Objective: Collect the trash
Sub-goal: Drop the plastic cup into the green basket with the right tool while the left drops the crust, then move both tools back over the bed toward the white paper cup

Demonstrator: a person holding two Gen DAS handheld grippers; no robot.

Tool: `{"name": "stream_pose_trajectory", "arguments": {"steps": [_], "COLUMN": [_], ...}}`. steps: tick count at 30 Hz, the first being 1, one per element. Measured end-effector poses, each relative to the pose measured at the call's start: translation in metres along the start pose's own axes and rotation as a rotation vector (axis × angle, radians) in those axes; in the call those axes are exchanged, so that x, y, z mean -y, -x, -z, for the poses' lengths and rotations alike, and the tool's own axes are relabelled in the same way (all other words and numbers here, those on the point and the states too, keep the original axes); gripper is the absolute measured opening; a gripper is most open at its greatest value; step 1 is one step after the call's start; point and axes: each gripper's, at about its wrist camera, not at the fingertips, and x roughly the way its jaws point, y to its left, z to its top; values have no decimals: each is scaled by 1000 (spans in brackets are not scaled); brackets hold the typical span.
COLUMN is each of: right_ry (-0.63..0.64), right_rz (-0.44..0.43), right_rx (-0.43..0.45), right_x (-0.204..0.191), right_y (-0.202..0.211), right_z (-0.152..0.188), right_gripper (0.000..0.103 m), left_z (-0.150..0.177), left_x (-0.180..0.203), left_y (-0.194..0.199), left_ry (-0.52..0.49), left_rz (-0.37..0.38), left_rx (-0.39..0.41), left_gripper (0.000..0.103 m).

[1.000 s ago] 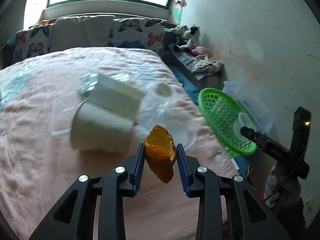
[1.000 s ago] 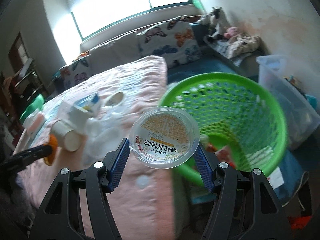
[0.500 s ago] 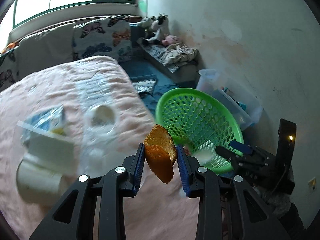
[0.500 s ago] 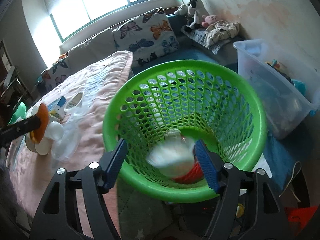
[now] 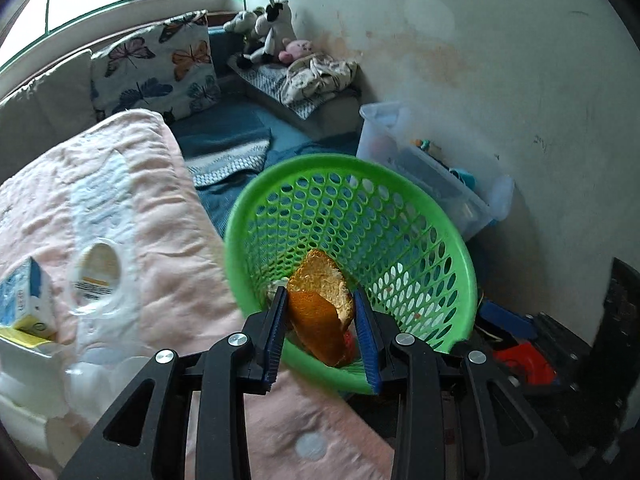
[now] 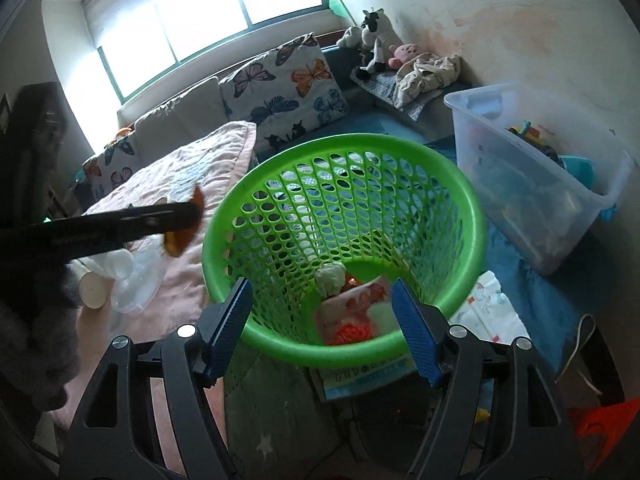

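Observation:
My left gripper (image 5: 319,293) is shut on a piece of orange peel (image 5: 316,320) and hangs over the near rim of the green mesh basket (image 5: 400,176). In the right wrist view that gripper (image 6: 188,212) and the peel (image 6: 180,242) come in from the left, just beside the basket (image 6: 344,140). My right gripper (image 6: 322,285) stands open above the basket's near side with nothing between its fingers. Inside the basket lie a crumpled white ball (image 6: 330,276) and a pink-and-white packet (image 6: 352,312). On the pink bed (image 5: 168,288) rest a clear lidded cup (image 5: 98,276), a blue-and-white carton (image 5: 24,304) and a paper cup (image 6: 94,288).
A clear storage bin (image 6: 540,184) full of toys stands right of the basket against the wall. Butterfly pillows (image 6: 288,88) and plush toys (image 6: 376,44) line the far side. A thin book (image 6: 368,372) lies on the floor under the basket's near edge.
The left gripper carried the peel from above the bed to the basket. The right gripper let go of a clear lidded cup, which dropped into the basket, and its jaws now stand empty.

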Motion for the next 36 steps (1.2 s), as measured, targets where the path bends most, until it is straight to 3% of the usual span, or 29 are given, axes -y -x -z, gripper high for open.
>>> {"name": "stream_pose_trajectory", "arguments": {"steps": [5, 10, 18, 29, 36], "right_ry": [-15, -36, -24, 10, 49], "right_rz": [-1, -1, -14, -62, -104], "right_rx": [2, -4, 5, 9, 7], "right_x": [4, 8, 2, -23, -51], "right_y": [6, 6, 13, 14, 12], "right_z": [6, 8, 10, 7, 5], "right_gripper": [72, 72, 72, 72, 72], "left_z": [2, 2, 8, 51, 80], "left_x": [4, 7, -2, -43, -82], "left_y": [-16, -17, 5, 65, 106], "left_ry": [5, 17, 45, 102, 166], "left_rz": [13, 28, 46, -82, -218], "left_rx": [-27, -16, 31, 122, 195], "left_gripper": [34, 52, 53, 53, 59]}}
